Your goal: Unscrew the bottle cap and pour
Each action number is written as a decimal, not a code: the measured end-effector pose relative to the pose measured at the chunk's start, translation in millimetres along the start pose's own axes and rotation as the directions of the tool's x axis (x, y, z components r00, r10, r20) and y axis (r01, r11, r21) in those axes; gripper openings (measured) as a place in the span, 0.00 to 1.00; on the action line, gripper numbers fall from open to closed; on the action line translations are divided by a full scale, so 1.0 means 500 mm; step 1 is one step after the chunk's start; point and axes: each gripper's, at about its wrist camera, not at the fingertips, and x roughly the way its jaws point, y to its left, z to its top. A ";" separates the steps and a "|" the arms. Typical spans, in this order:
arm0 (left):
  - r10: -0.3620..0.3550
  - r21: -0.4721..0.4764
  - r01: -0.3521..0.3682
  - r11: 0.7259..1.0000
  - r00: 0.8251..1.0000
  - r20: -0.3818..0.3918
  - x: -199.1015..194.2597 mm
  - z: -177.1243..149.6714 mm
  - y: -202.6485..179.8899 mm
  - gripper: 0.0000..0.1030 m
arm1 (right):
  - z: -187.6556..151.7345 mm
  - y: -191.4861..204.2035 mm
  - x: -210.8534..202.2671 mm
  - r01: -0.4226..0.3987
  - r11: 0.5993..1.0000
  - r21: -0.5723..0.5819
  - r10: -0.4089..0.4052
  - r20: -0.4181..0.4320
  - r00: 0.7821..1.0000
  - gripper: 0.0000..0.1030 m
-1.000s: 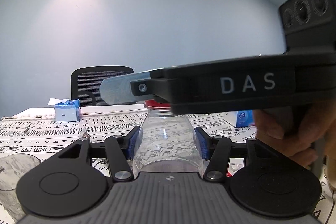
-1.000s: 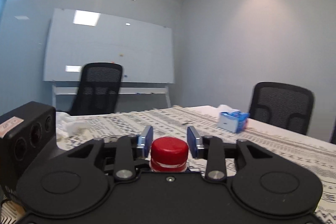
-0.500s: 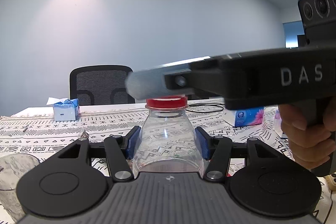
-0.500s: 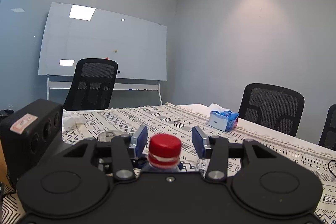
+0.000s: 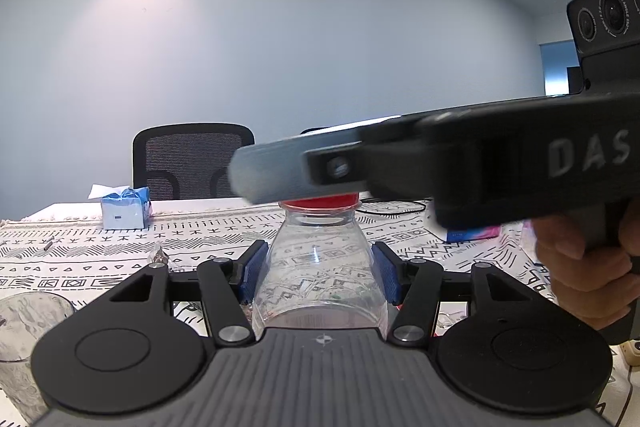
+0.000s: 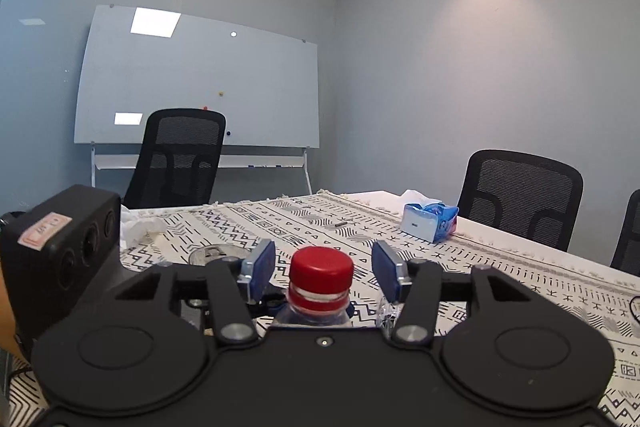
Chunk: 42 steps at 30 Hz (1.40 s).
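Trouble ahead: your left hand-held gripper point(image 5: 320, 269) clamps the clear bottle point(image 5: 320, 275), but your right hand-held gripper point(image 6: 322, 269) gapes around the red cap point(image 6: 321, 267); close off-center and it slips.

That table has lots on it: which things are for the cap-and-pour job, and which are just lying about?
For the job:
bottle, held by the left gripper
red cap, between the open right gripper
glass

Lying about:
blue tissue box
pink-and-blue pack
cable
chairs
whiteboard
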 end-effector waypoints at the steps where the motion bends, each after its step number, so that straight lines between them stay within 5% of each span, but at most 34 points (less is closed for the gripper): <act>1: -0.002 0.000 0.002 1.000 1.000 0.000 -0.002 0.000 0.000 0.52 | 0.000 -0.001 0.001 -0.010 1.000 0.007 0.010 -0.001 1.000 0.39; 10: -0.001 0.000 0.001 1.000 1.000 0.005 -0.008 -0.003 -0.001 0.52 | 0.018 -0.003 -0.025 0.005 0.998 0.057 -0.009 0.061 0.998 0.33; 16: -0.001 0.003 0.001 1.000 1.000 0.009 -0.009 -0.004 0.001 0.53 | -0.010 -0.041 -0.068 0.158 0.973 0.166 -0.166 0.032 0.986 0.33; 22: -0.001 0.006 0.001 1.000 1.000 0.010 -0.009 -0.004 0.006 0.53 | -0.095 -0.076 -0.091 0.357 0.885 0.300 -0.333 -0.128 0.934 0.33; 27: -0.006 0.003 0.006 1.000 1.000 0.008 -0.009 -0.003 0.006 0.53 | -0.154 -0.079 -0.069 0.449 0.838 0.311 -0.364 -0.295 0.884 0.33; 35: -0.015 -0.008 0.015 1.000 1.000 -0.013 -0.009 0.007 0.008 0.54 | -0.226 -0.035 0.010 0.477 0.851 0.220 -0.321 -0.501 0.803 0.37; 37: -0.010 -0.013 0.010 1.000 1.000 -0.001 -0.016 0.010 0.008 0.71 | -0.222 -0.023 0.013 0.483 0.855 0.189 -0.341 -0.496 0.799 0.45; 42: 0.006 0.007 -0.007 1.000 0.999 0.041 -0.059 0.034 0.005 0.74 | -0.187 0.008 -0.014 0.500 0.848 0.174 -0.390 -0.432 0.813 0.50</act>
